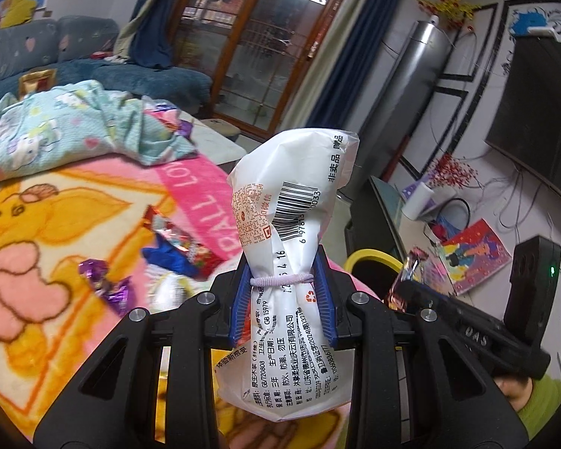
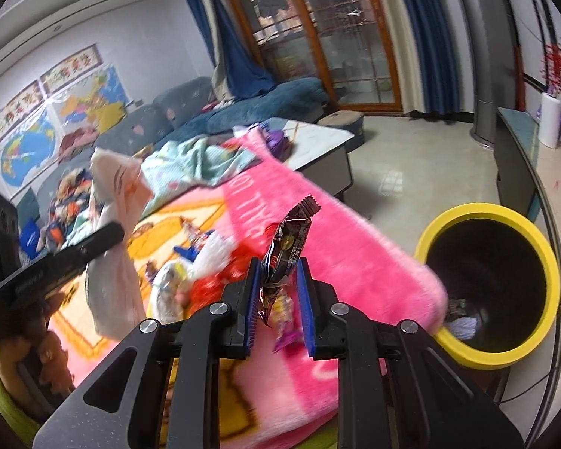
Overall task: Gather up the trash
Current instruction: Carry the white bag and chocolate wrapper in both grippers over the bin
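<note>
Left tool (image 1: 284,280) pinches the white tissue pack (image 1: 291,202) at its banded waist: light, squashy, slippery film. Right tool (image 2: 280,299) nearly shut on a crinkly snack wrapper (image 2: 286,247), featherlight, beside the yellow-rimmed bin (image 2: 486,213).

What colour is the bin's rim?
Yellow; the bin is black inside. Best seen in the right wrist view.

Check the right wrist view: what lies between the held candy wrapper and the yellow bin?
The pink blanket edge; beyond it only a gap to the bin. The wrapper isn't over it.
</note>
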The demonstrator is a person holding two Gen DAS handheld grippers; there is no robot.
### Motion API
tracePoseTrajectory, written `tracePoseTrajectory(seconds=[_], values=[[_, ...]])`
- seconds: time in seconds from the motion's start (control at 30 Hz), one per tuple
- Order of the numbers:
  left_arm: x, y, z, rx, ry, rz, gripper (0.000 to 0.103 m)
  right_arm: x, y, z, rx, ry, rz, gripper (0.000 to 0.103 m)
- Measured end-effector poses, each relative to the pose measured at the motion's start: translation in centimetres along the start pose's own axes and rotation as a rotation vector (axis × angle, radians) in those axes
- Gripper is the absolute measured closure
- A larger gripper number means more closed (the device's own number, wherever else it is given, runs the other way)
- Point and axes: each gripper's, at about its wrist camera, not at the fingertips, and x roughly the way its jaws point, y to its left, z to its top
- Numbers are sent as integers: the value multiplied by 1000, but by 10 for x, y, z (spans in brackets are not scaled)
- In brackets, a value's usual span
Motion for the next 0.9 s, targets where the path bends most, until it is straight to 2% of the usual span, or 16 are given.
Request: tracePoseTrajectory(seconds=[0.4, 0.9], values=[[31, -45, -4, 93, 44, -56, 79, -18, -60, 18, 118, -79, -81, 84], [80, -101, -15, 195, 108, -129, 79, -29, -138, 12, 265, -84, -210, 84]])
